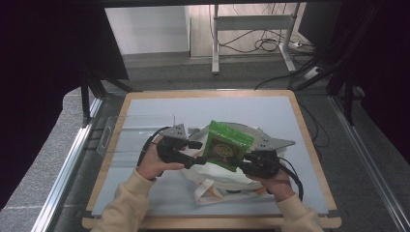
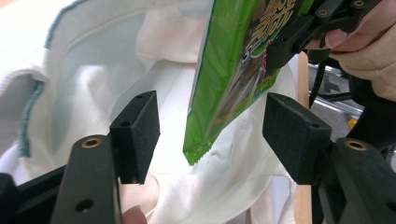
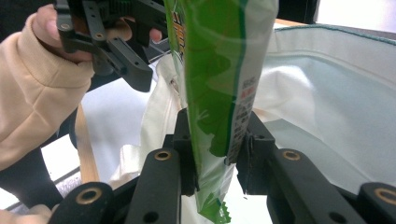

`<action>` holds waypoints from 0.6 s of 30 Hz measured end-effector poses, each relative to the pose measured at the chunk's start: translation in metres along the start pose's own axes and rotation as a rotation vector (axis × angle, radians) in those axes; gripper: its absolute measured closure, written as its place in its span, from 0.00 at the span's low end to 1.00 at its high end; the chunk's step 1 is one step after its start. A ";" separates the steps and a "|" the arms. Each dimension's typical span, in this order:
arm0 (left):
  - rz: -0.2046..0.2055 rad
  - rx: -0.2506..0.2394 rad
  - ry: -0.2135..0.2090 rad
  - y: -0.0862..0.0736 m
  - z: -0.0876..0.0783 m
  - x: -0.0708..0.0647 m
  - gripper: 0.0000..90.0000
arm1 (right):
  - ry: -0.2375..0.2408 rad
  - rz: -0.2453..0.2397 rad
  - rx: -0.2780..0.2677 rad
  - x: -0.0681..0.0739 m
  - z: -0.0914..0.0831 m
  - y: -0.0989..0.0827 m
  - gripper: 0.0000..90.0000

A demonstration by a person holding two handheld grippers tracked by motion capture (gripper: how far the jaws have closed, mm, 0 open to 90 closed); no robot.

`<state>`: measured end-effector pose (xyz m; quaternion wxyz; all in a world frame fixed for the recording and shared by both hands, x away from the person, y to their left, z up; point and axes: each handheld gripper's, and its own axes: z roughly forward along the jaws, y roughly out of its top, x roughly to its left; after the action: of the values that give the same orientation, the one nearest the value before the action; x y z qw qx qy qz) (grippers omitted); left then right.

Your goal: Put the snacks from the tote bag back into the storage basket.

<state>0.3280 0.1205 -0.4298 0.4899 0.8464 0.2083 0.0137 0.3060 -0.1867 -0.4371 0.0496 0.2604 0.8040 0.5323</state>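
Item: green snack packet [image 1: 224, 145], printed foil, held upright over the white cloth bag [image 1: 212, 176], which I took as my landmark.

Bag: I logged it lying crumpled near the front of the bench [image 1: 145, 104], mouth gaping, teal-stitched rim in the left gripper view.

Right gripper [image 1: 247, 164]: at the bag's right side; I had its jaws clamped on the packet, pads [image 3: 186, 140] pressing both faces near the lower edge.

Left gripper [image 1: 192, 153]: at the bag's left side; I noted its jaws standing apart, the packet's lower corner hanging between the pads [image 2: 140, 126] without touching either.

Packet position: above the bag's open mouth, its bottom edge just over the cloth.
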 end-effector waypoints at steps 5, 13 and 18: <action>-0.006 -0.018 0.017 0.000 -0.006 0.000 0.39 | -0.042 -0.040 0.035 0.000 -0.002 0.009 0.79; -0.012 -0.011 0.030 0.000 -0.008 0.002 0.39 | -0.076 -0.071 0.065 -0.006 -0.001 0.021 0.79; -0.008 -0.002 0.034 -0.001 -0.007 0.002 0.39 | -0.084 -0.084 0.078 -0.011 0.003 0.024 0.79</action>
<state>0.3279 0.1273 -0.4270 0.4870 0.8448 0.2202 0.0264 0.3249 -0.1821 -0.4193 0.0952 0.2502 0.8315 0.4868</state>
